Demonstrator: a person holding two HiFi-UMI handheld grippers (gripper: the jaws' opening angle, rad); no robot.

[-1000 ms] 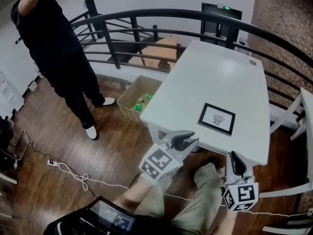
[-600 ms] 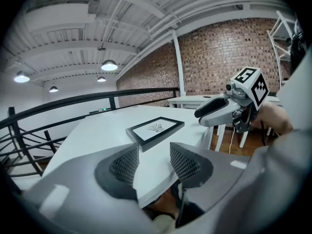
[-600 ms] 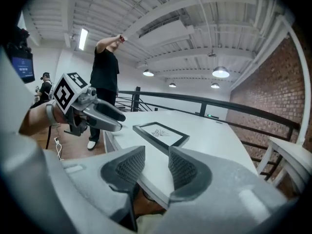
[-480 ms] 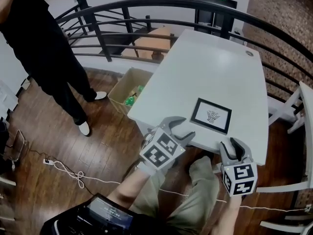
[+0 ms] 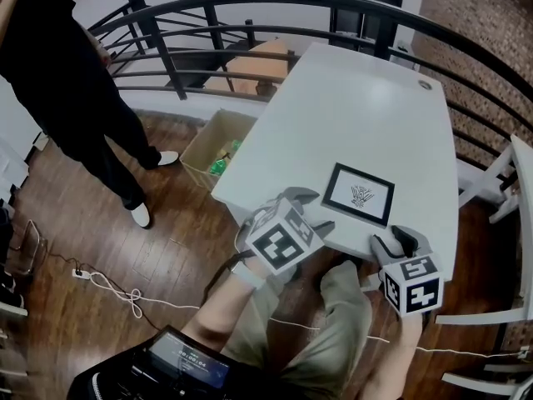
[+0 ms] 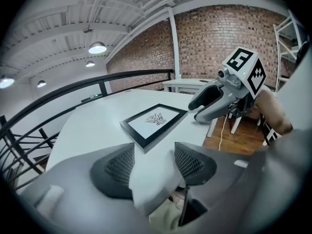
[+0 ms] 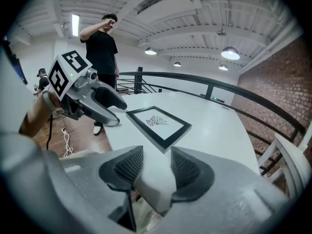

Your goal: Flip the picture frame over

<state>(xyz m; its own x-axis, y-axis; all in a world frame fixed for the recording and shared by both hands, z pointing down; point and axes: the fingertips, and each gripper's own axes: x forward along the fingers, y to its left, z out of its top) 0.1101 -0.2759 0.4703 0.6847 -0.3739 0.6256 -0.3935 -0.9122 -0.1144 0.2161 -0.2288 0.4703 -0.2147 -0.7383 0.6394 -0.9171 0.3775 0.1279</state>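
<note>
The picture frame (image 5: 359, 193) is black with a white sheet and a dark drawing. It lies face up on the white table (image 5: 350, 115), close to the near edge. My left gripper (image 5: 310, 209) hovers at that edge, just left of the frame, its jaws opening with nothing between them. My right gripper (image 5: 398, 240) is at the edge below the frame's right corner, its jaws also opening and empty. In the left gripper view the frame (image 6: 155, 122) lies ahead of the left gripper (image 6: 153, 155). In the right gripper view the frame (image 7: 158, 122) lies ahead of the right gripper (image 7: 157, 162).
A person in black (image 5: 75, 82) stands on the wood floor at the left. A cardboard box (image 5: 218, 152) sits beside the table. A black railing (image 5: 250, 15) curves behind the table. A white chair (image 5: 508, 198) is at the right, a cable (image 5: 117, 294) on the floor.
Both grippers have come down and forward to the table's near edge, closer to the frame. Their jaws have gone from nearly shut to wide apart.
</note>
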